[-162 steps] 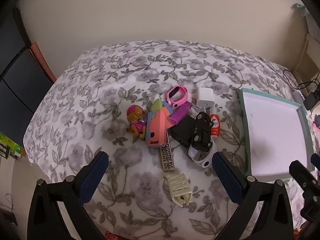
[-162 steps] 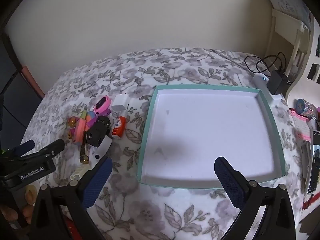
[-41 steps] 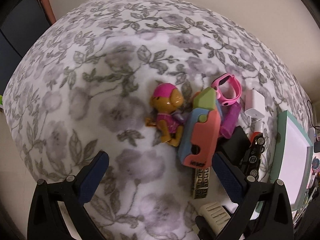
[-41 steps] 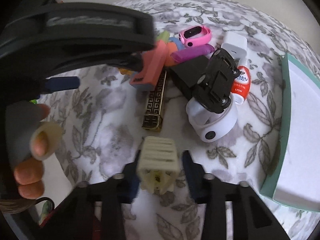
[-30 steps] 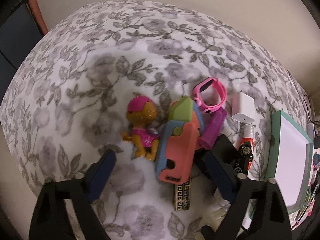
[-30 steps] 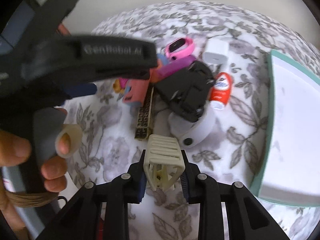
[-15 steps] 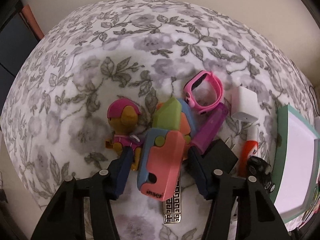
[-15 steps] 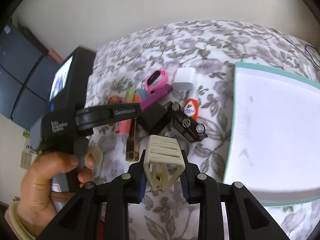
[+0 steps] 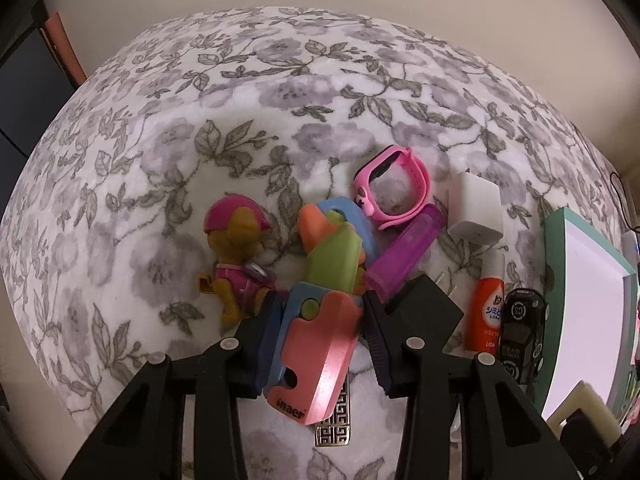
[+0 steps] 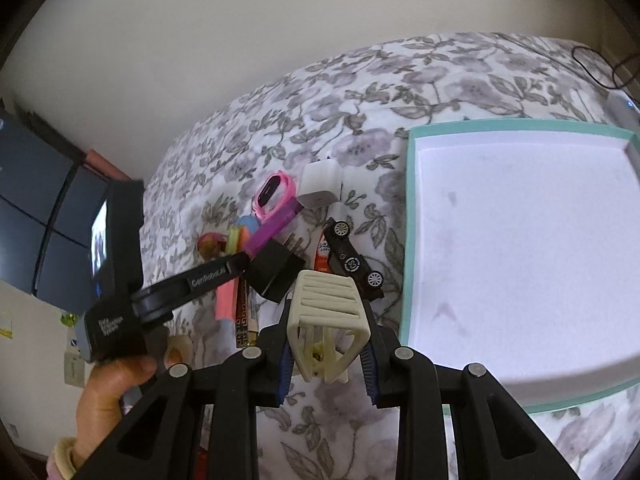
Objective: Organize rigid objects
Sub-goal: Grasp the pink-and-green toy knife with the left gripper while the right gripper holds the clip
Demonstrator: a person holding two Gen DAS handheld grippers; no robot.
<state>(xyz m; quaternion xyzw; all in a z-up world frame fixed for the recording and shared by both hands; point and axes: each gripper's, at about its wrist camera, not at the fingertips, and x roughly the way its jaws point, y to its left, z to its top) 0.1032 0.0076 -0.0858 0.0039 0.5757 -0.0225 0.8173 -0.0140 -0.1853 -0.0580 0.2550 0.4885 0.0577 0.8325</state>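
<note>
Right gripper clenches a cream clip beside the tray's left edge, apparently to drop it in, while the left gripper is closing around the pink block toy in the pile.

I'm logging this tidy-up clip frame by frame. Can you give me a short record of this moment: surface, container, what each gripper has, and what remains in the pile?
surface: floral blanket
container: teal-rimmed tray, white inside, nothing in it
right gripper: shut on cream hair claw clip, held beside the tray's edge
left gripper: jaws closing, pink-and-blue folding toy between them
pile: pink watch, puppy figure, purple tube, white charger, black adapter, orange bottle, black toy car, patterned gold bar
</note>
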